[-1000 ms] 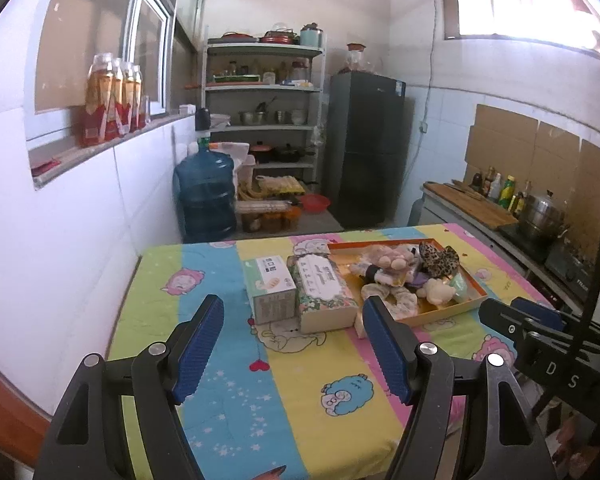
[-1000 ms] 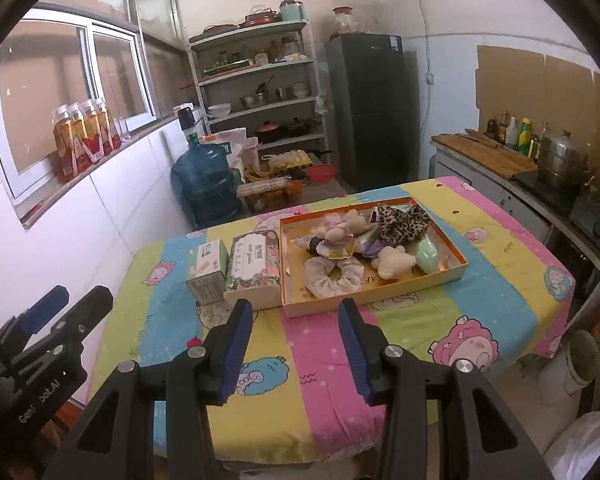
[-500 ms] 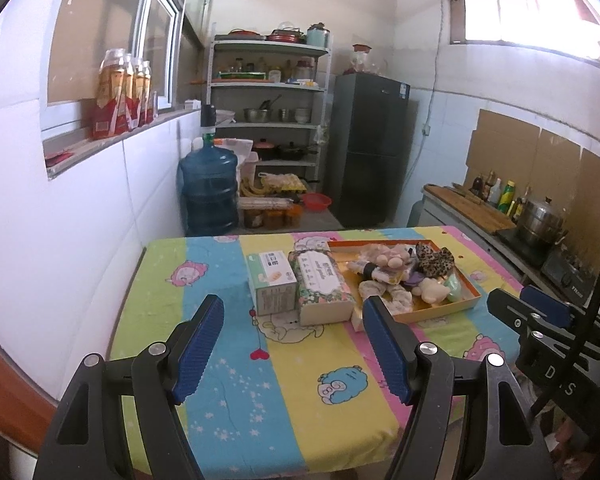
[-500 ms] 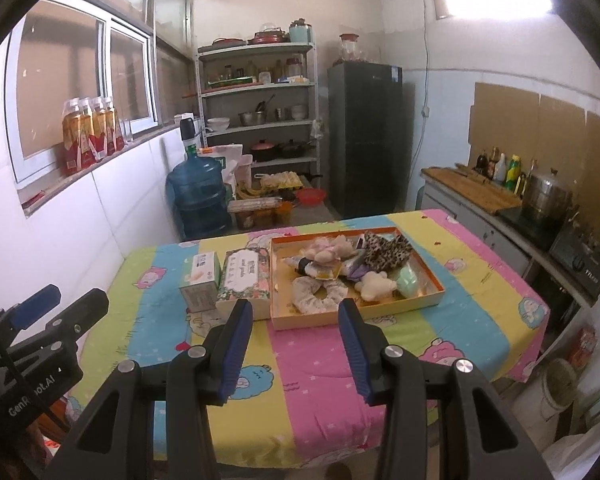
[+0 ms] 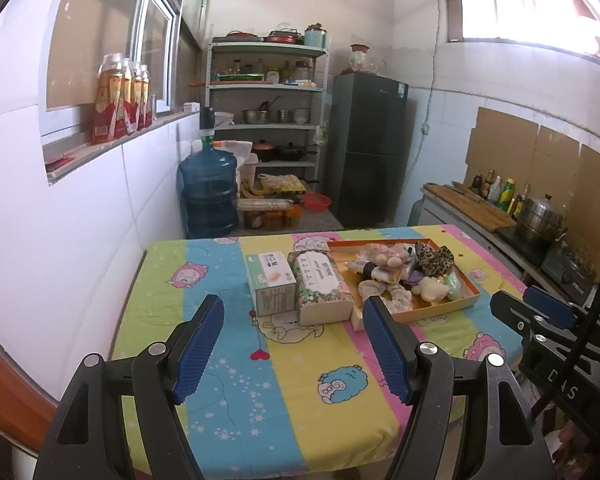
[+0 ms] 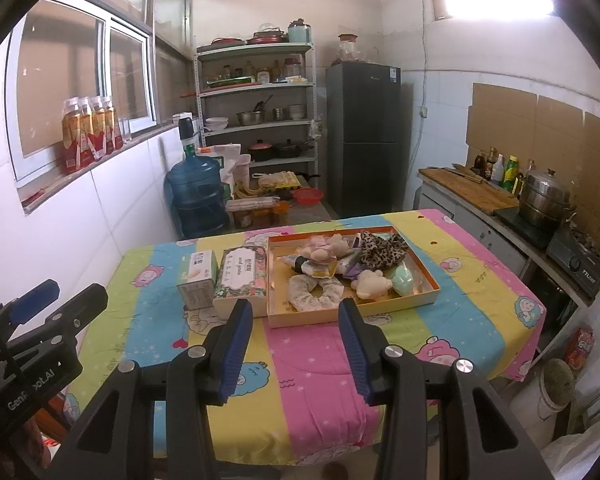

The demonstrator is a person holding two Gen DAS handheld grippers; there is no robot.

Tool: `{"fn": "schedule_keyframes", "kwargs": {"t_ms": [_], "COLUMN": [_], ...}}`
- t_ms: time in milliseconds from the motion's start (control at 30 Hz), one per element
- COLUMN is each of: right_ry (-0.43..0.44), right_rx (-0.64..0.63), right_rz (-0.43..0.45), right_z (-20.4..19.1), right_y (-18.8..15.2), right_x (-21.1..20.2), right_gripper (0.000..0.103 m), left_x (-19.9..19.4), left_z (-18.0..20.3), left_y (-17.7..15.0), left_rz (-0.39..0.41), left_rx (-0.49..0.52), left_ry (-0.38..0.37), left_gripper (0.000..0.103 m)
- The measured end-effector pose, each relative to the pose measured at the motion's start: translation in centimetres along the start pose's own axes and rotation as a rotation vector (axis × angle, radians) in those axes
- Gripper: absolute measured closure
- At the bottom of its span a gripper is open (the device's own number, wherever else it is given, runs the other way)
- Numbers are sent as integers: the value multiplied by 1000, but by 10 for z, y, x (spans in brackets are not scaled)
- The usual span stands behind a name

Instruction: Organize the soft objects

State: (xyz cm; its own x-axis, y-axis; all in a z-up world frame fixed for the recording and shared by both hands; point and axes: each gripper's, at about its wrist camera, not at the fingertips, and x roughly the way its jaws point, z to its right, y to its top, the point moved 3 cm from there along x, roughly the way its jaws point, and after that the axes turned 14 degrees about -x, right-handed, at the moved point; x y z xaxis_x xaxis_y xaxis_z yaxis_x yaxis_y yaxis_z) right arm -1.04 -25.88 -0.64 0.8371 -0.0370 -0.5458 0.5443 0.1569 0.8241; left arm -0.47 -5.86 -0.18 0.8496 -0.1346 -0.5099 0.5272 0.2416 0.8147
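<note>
An orange shallow box (image 6: 428, 292) (image 5: 466, 300) sits on the table with several soft things piled in it: a leopard-print scrunchie (image 6: 382, 249), a floral scrunchie (image 6: 314, 290), a cream plush toy (image 6: 370, 283), a mint pouch (image 6: 404, 280). My right gripper (image 6: 296, 312) hovers above the table's near side, in front of the box, open and holding nothing. My left gripper (image 5: 294, 308) is further left, also open and holding nothing, facing two tissue boxes. Each gripper shows at the edge of the other's view.
A floral tissue box (image 6: 242, 276) and a green-white carton (image 6: 197, 278) stand left of the orange box. The table wears a striped cartoon cloth (image 6: 312, 360). Behind it stand a blue water jug (image 6: 196, 196), shelves (image 6: 256, 112) and a fridge (image 6: 366, 136). A counter with a pot (image 6: 546, 198) runs along the right.
Both views have pulled back and risen a little, so the table and box look smaller and further off. The jaws of both grippers stand the same.
</note>
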Motion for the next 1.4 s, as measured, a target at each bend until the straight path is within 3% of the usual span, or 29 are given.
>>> {"fn": "schedule_keyframes", "kwargs": {"t_ms": [1400], "right_ry": [4], "right_rx": [-1], "right_rz": [-1], "right_z": [-4], "right_y": [-3], "right_x": [-4], "right_gripper": [58], "left_x": [-1], "left_z": [1], "left_y": [-1], "left_rz": [3], "left_rx": [3], "left_ry": [2], "left_gripper": [29]}}
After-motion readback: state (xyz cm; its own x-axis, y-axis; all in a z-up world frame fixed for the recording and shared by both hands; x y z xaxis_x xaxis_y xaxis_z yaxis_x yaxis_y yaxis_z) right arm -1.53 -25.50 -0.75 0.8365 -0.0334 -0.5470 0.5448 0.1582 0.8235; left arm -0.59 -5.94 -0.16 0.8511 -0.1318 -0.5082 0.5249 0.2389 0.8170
